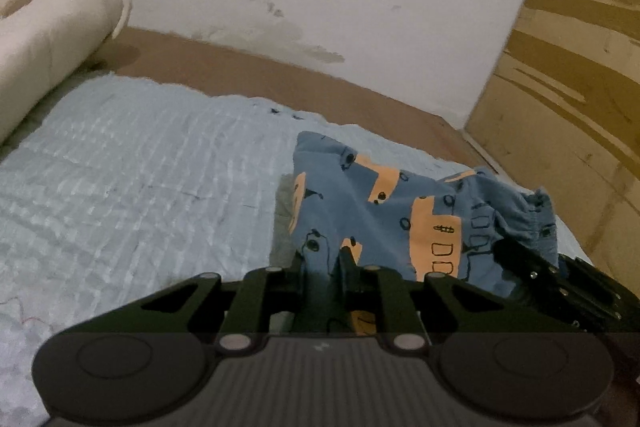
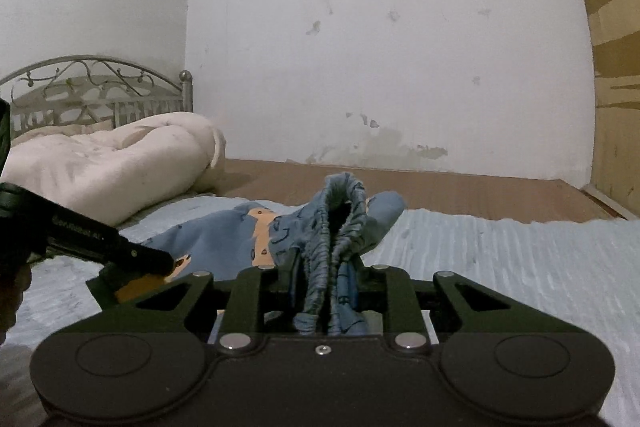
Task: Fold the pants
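The pants [image 1: 384, 211] are small, blue with orange vehicle prints, and hang bunched above a light blue quilted bedspread [image 1: 140, 179]. My left gripper [image 1: 326, 267] is shut on a fold of the blue fabric. My right gripper [image 2: 328, 267] is shut on the gathered elastic waistband of the pants [image 2: 340, 223]. The right gripper also shows at the right edge of the left wrist view [image 1: 520, 259], holding the waistband. The left gripper shows at the left of the right wrist view [image 2: 160, 261], pinching the cloth.
A rolled cream duvet [image 2: 108, 163] lies at the head of the bed by a metal headboard [image 2: 96, 87]. A brown strip of mattress [image 1: 280, 83] runs along the white wall. A cardboard panel [image 1: 572, 75] stands at the right.
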`<state>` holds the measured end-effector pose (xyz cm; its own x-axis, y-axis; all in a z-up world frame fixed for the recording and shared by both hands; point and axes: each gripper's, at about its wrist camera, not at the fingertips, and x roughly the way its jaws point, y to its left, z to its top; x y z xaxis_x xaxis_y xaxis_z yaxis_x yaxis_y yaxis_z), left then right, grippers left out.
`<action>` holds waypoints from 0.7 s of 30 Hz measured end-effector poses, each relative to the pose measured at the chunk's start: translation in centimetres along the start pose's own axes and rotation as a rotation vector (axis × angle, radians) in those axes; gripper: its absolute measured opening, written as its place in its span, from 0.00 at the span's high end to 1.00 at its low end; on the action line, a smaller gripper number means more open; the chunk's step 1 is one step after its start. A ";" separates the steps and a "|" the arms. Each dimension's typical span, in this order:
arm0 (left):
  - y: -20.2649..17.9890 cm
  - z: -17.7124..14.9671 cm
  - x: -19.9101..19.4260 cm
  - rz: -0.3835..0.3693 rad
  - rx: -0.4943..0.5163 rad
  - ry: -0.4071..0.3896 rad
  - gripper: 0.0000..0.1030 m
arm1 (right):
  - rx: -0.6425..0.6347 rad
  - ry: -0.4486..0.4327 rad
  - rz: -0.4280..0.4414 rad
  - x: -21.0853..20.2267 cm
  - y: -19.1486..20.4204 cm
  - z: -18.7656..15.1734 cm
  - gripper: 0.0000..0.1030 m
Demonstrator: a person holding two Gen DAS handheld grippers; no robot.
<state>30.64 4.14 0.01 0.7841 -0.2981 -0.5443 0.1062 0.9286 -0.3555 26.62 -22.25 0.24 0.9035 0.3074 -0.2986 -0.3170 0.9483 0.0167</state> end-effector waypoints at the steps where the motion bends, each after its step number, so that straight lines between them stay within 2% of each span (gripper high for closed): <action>1: 0.2 0.0 0.8 0.008 -0.011 0.009 0.84 | 0.011 0.007 0.003 0.7 -0.2 0.0 0.77; 10: 1.7 -1.7 4.8 0.000 -0.045 0.078 0.83 | 0.168 0.120 -0.020 4.8 -3.1 -2.8 0.77; 15: 2.7 -2.1 5.0 -0.019 -0.079 0.081 0.81 | 0.277 0.143 -0.025 5.8 -4.2 -3.8 0.75; 21: 3.0 -2.4 5.2 -0.016 -0.101 0.085 0.77 | 0.293 0.149 -0.031 5.9 -4.4 -4.3 0.74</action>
<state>33.56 4.78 -5.74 0.7274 -0.3347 -0.5990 0.0534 0.8979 -0.4370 32.14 -24.97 -5.67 0.8525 0.2832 -0.4394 -0.1740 0.9463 0.2724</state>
